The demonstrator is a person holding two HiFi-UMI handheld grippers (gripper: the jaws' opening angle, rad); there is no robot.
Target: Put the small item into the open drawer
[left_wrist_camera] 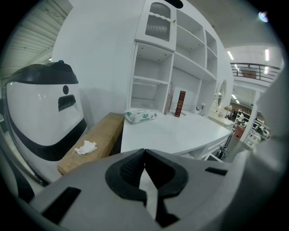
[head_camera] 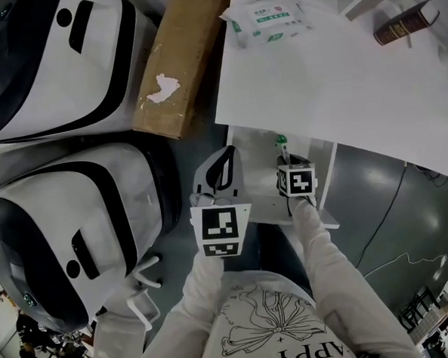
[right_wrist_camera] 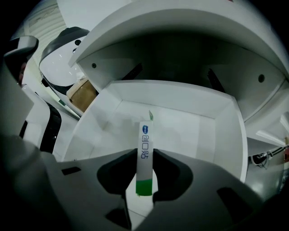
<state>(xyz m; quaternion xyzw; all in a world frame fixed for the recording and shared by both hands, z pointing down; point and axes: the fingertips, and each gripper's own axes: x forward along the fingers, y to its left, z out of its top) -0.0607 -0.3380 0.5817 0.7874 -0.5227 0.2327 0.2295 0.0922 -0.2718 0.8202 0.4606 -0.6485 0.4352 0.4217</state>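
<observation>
Small item [right_wrist_camera: 144, 155], slim and white with a green end, sits clamped between the pads of our right gripper [head_camera: 284, 156]. We point that gripper steeply down into the open drawer [right_wrist_camera: 194, 124], so the item's far tip is over the drawer's white floor. Our left gripper [left_wrist_camera: 144, 152] hovers just left of the drawer, its jaws closed together on nothing.

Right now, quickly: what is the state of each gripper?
Left gripper: fingers closed, holding nothing.
Right gripper: closed on the small white tube, above the open drawer.
</observation>
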